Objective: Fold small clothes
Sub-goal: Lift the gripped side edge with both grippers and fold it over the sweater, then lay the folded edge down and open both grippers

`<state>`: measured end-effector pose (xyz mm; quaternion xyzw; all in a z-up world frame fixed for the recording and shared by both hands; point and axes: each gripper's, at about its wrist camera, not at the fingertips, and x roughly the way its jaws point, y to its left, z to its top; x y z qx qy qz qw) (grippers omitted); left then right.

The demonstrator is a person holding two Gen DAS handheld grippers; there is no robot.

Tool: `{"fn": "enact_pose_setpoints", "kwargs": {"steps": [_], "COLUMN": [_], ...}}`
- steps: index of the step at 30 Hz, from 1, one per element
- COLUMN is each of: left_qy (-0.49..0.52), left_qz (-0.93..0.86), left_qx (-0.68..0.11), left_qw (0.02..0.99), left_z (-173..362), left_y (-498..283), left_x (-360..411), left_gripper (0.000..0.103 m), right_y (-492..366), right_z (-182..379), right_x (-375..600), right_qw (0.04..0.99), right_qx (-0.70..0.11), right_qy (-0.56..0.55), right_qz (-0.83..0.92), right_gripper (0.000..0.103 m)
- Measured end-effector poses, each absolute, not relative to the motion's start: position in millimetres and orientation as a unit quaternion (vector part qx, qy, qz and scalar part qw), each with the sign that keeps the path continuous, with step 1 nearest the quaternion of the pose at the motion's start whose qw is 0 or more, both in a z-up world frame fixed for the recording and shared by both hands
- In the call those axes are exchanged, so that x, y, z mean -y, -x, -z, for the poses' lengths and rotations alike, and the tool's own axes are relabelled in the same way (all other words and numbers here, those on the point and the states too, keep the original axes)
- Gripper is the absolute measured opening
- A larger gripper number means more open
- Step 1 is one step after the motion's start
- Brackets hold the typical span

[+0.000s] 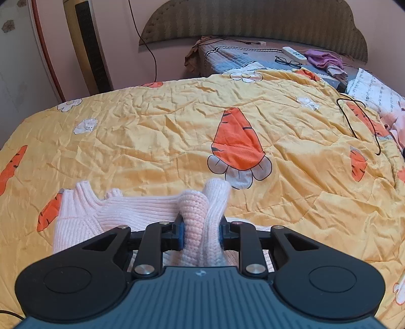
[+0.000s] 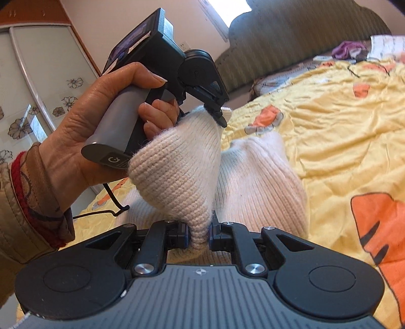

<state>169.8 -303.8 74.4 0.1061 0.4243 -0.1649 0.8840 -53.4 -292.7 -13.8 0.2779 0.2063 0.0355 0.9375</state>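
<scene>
A pale pink knitted sweater [image 1: 141, 207] lies partly on the yellow carrot-print quilt [image 1: 152, 141]. My left gripper [image 1: 202, 227] is shut on a bunched fold of the sweater, which sticks up between its fingers. In the right wrist view my right gripper [image 2: 198, 231] is shut on another pinch of the sweater [image 2: 255, 177], with the knit stretched up from it. The left gripper [image 2: 219, 115] shows there too, held by a person's hand [image 2: 83, 121], clamping the raised corner of the knit above the quilt [image 2: 341, 121].
Beyond the quilt lie glasses [image 1: 288, 61], a white power strip [image 1: 293, 53] and purple cloth [image 1: 322, 59] near the headboard [image 1: 253, 22]. A black cable [image 1: 354, 121] loops over the quilt at right. A wardrobe with flower decals [image 2: 38, 88] stands at left.
</scene>
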Motion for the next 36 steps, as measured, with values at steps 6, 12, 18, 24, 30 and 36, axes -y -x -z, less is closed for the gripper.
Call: {"fn": "enact_pose_setpoints", "kwargs": {"steps": [6, 12, 18, 24, 30, 36], "left_qy": [-0.110, -0.107, -0.130, -0.166, -0.176, -0.199], "left_qz": [0.172, 0.208, 0.217, 0.195, 0.186, 0.221], "left_qx": [-0.424, -0.409, -0.322, -0.252, -0.245, -0.245], "left_qw": [0.882, 0.882, 0.912, 0.933, 0.935, 0.923], "left_z": [-74, -82, -117, -120, -88, -57], "left_y": [-169, -161, -135, -93, -44, 18], "left_x": [308, 309, 285, 210, 132, 91], "left_gripper": [0.029, 0.044, 0.075, 0.081, 0.081, 0.081], "right_y": [55, 53, 47, 36, 5, -17], "right_z": [16, 15, 14, 10, -3, -5], "right_x": [292, 293, 299, 321, 335, 332], "right_qw": [0.934, 0.929, 0.922, 0.909, 0.910, 0.914], "right_qx": [-0.215, -0.220, -0.233, -0.246, -0.262, -0.280], "right_qy": [-0.284, -0.295, -0.306, -0.332, -0.312, -0.288], "right_qz": [-0.034, -0.036, -0.040, -0.051, -0.073, -0.059], "right_gripper": [0.015, 0.015, 0.018, 0.038, 0.062, 0.036]}}
